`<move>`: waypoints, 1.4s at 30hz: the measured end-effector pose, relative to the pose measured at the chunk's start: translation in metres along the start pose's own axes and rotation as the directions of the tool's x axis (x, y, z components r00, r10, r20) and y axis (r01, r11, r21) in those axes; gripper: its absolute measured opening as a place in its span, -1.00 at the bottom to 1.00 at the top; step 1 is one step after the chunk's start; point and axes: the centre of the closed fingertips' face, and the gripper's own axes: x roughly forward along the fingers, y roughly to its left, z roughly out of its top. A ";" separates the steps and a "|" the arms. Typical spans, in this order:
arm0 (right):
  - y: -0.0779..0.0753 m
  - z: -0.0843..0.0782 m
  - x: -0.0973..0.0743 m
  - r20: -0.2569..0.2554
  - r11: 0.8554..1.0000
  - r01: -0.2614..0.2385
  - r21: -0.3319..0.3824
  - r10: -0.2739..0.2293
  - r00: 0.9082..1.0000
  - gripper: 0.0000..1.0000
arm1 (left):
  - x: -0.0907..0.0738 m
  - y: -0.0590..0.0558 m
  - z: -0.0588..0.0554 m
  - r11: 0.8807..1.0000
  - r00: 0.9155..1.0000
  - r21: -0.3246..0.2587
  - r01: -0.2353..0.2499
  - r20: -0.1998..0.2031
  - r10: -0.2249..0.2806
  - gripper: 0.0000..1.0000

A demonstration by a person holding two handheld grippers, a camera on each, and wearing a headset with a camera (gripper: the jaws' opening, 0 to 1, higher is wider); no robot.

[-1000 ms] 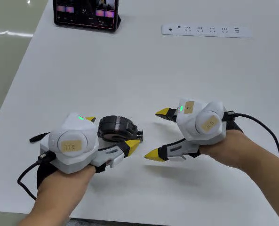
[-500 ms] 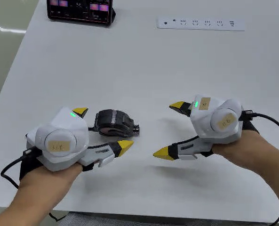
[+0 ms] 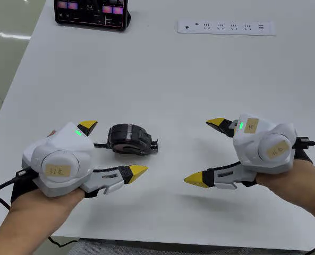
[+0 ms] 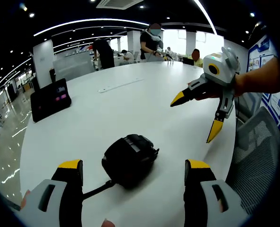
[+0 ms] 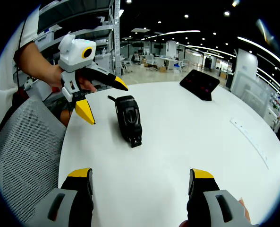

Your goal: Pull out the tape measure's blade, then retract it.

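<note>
The black tape measure (image 3: pixel 129 139) lies on the white table (image 3: pixel 173 79), its blade fully inside and the hook end pointing right. My left gripper (image 3: pixel 113 148) is open, its yellow-tipped jaws standing either side of the case's left end without touching it. In the left gripper view the tape measure (image 4: pixel 130 158) sits just ahead of the left gripper (image 4: pixel 133 165). My right gripper (image 3: pixel 206 151) is open and holds nothing, a short way right of the hook. The right gripper view has the tape measure (image 5: pixel 129 118) well ahead of the right gripper (image 5: pixel 141 173).
A white power strip (image 3: pixel 226 27) lies at the far side of the table. A dark screen device (image 3: pixel 91 11) stands at the far left. The table's left edge drops to the floor. A grey mesh chair (image 5: pixel 26 142) stands by the near edge.
My left gripper has drawn back toward the near edge, off the tape measure. The right gripper has moved right, away from the hook. The tape measure stays on the table.
</note>
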 end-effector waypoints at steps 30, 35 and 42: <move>-0.004 -0.007 -0.037 0.061 0.991 0.067 0.115 -0.075 0.995 0.84 | -0.013 -0.011 -0.004 0.994 0.994 -0.004 0.105 0.038 -0.105 0.92; -0.003 -0.011 -0.042 0.051 0.989 0.076 0.124 -0.083 0.995 0.83 | -0.015 -0.010 -0.004 0.994 0.994 -0.004 0.108 0.034 -0.108 0.92; -0.001 -0.013 -0.048 0.052 0.987 0.082 0.137 -0.089 0.995 0.82 | -0.018 -0.012 -0.005 0.994 0.993 -0.011 0.113 0.034 -0.113 0.91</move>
